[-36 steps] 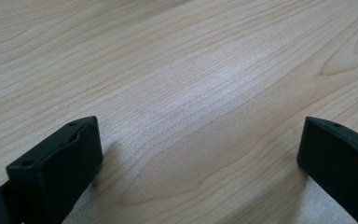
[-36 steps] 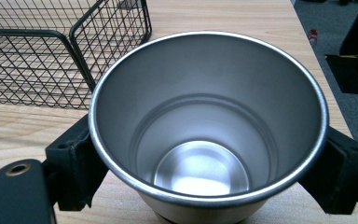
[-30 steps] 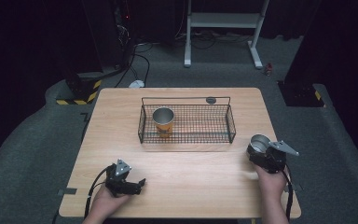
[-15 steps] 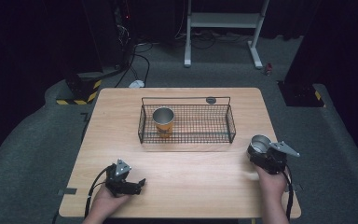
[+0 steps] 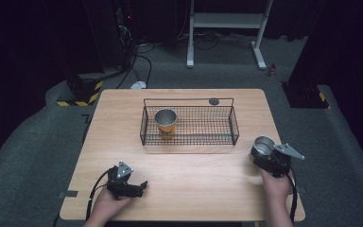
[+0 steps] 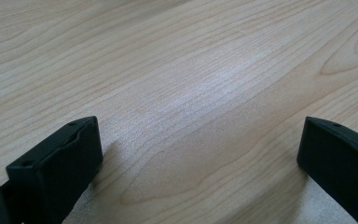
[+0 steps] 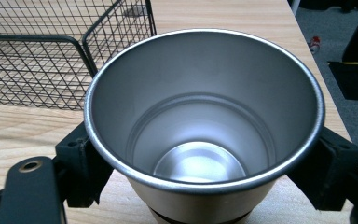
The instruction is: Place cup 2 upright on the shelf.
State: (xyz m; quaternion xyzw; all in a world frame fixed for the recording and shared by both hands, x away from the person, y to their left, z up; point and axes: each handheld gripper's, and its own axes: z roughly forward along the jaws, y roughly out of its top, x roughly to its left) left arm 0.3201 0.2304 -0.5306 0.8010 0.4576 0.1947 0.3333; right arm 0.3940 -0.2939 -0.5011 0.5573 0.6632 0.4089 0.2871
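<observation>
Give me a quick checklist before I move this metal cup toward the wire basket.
1. Grip on the cup: the right gripper has a jaw against each side of the metal cup; ok.
2. Cup upright, open end up: ok.
3. Cup contents: looks empty inside; ok.
4. Room in the wire basket: the orange cup stands at its left end, the rest looks free; ok.
5. Left gripper: jaws open, low over the table, far from the basket; ok.
6. Whether the cup is lifted off the table: cannot tell.

Orange cup (image 5: 165, 122) in wire basket (image 5: 236, 127)
</observation>
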